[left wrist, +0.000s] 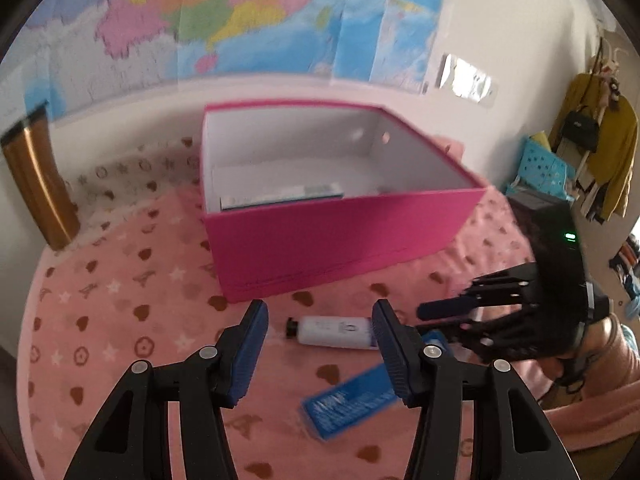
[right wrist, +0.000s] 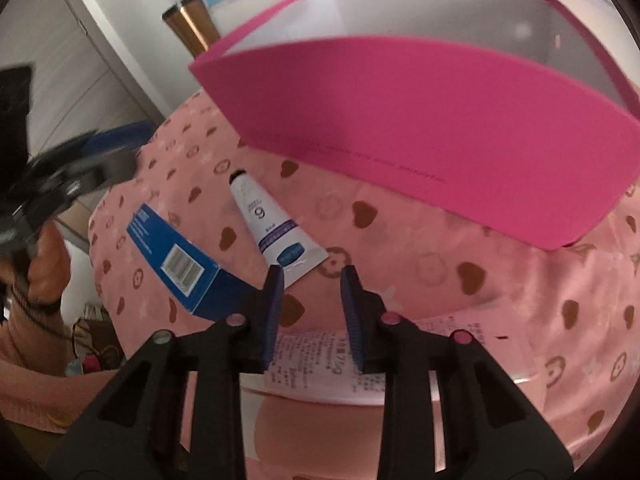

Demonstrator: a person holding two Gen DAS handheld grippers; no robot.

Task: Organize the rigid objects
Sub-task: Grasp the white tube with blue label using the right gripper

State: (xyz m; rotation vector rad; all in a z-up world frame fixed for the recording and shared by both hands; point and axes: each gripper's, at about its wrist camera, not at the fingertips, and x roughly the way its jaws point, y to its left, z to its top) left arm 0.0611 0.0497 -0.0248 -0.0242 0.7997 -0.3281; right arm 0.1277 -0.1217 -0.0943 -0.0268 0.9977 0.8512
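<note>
An open pink box (left wrist: 344, 236) stands on the pink patterned cloth, with a boxed item (left wrist: 280, 197) lying inside it. In front of the box lie a white tube (left wrist: 334, 332) and a blue carton (left wrist: 348, 400). My left gripper (left wrist: 320, 320) is open above the cloth, and the tube shows between its fingertips, untouched. In the right wrist view the pink box (right wrist: 420, 128) fills the top, with the white tube (right wrist: 272, 228) and the blue carton (right wrist: 176, 260) below it. My right gripper (right wrist: 312, 280) is open just short of the tube's flat end, with nothing between its pads.
A gold tumbler (left wrist: 36, 184) stands at the far left by the wall. A pink pack with printed text (right wrist: 420, 356) lies under my right gripper at the table's near edge. The other gripper (left wrist: 460, 312) and a person's hand (right wrist: 44, 268) are close by.
</note>
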